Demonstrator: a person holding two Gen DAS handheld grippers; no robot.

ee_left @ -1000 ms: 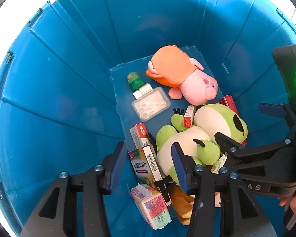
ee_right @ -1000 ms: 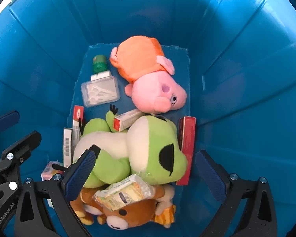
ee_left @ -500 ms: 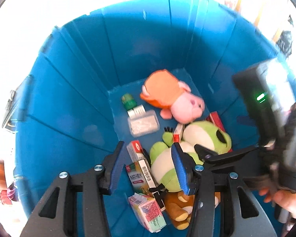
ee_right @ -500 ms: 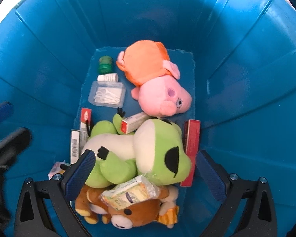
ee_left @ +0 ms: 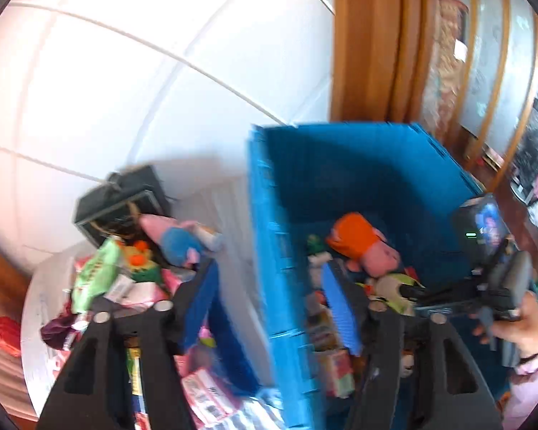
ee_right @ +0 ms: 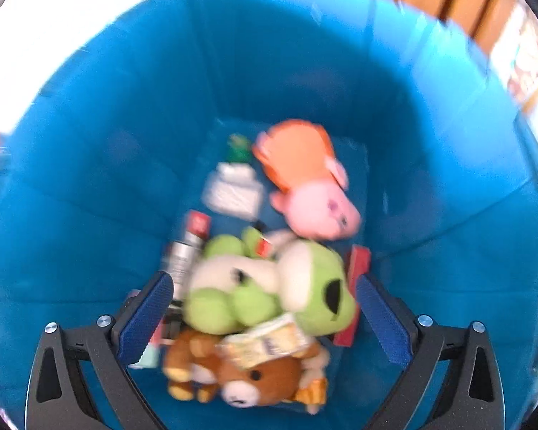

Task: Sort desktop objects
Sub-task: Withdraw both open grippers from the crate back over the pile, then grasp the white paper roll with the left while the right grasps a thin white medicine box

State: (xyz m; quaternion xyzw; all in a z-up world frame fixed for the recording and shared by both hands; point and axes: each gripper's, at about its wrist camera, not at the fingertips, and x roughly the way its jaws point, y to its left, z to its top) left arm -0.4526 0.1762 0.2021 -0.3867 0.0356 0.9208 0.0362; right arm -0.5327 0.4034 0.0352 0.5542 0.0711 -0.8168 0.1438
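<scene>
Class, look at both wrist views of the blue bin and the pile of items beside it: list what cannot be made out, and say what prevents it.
- Box labels in the blue bin, right wrist view: motion blur makes the print unreadable.
- Brown bear plush, right wrist view: a packet covers its upper part.
- Pile of items, left wrist view: blurred, partly behind the left gripper, whose empty jaws are opening.
- Right gripper: open, holding nothing.

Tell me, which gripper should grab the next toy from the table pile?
Probably left. The left gripper, jaws opening and empty, faces the pile beside the bin. The right gripper looks into the bin.
</scene>
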